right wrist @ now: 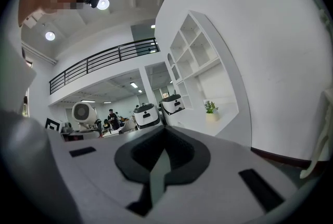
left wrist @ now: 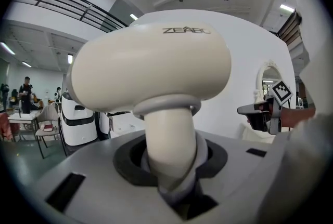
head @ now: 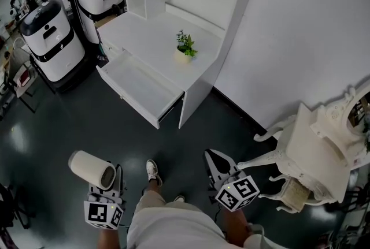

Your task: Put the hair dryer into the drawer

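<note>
The left gripper (left wrist: pixel 171 179) is clamped on the cream handle of the hair dryer (left wrist: pixel 151 69), whose lower end sinks out of sight between the jaws. The barrel fills most of the left gripper view and blocks whatever stands straight ahead. Its long axis runs across that frame from left to right, with the handle dropping down from its middle. In the head view the hair dryer (head: pixel 92 168) sits at the lower left. Its barrel slants from upper left to lower right with a dark-ringed round end facing lower right, and it covers its own handle and the left gripper (head: pixel 114 184) fingertips. The right gripper (right wrist: pixel 158 171) has its jaws pressed together on nothing. Only its view shows the dryer's other end, a round grille at mid left. The left gripper view in turn catches the right gripper at its right edge. Only the head view shows the drawer (head: pixel 124 95), pulled open from the white desk at upper centre, well apart from the dryer across the dark floor (head: pixel 75 121). A potted plant (head: pixel 185 48) stands on the tabletop (head: pixel 147 31) behind it.
</note>
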`<act>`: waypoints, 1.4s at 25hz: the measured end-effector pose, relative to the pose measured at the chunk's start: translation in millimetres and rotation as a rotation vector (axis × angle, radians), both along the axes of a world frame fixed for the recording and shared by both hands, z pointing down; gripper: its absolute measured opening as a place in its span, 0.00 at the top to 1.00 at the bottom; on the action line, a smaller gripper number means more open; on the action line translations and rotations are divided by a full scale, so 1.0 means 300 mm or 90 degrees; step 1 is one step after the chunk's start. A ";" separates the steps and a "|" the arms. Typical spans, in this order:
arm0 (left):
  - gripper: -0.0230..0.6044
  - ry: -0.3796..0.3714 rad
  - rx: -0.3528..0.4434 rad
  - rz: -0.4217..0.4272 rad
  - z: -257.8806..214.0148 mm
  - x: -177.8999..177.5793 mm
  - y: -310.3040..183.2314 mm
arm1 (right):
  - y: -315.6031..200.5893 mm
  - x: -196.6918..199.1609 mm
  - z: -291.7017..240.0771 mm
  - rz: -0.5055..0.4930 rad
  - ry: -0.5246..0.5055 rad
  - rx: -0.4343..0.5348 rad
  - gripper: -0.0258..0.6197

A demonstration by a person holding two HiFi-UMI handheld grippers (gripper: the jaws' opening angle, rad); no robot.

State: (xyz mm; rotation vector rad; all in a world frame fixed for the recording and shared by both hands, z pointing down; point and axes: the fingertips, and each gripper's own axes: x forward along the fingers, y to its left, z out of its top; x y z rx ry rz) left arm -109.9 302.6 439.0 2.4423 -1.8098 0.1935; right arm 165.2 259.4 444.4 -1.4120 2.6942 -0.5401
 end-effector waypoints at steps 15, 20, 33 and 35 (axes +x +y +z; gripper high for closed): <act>0.76 0.050 -0.018 0.073 0.038 -0.174 -0.758 | -0.659 -0.253 -0.034 0.024 0.049 -0.025 0.95; 0.76 0.080 -0.025 0.103 0.044 -0.247 -0.919 | -0.798 -0.375 -0.072 0.033 0.065 -0.027 0.95; 0.76 0.116 -0.060 0.110 0.115 -0.269 -1.114 | -0.991 -0.411 -0.070 0.044 0.085 -0.038 0.95; 0.76 0.119 -0.061 0.101 0.135 -0.263 -1.131 | -1.025 -0.413 -0.057 0.029 0.081 -0.038 0.95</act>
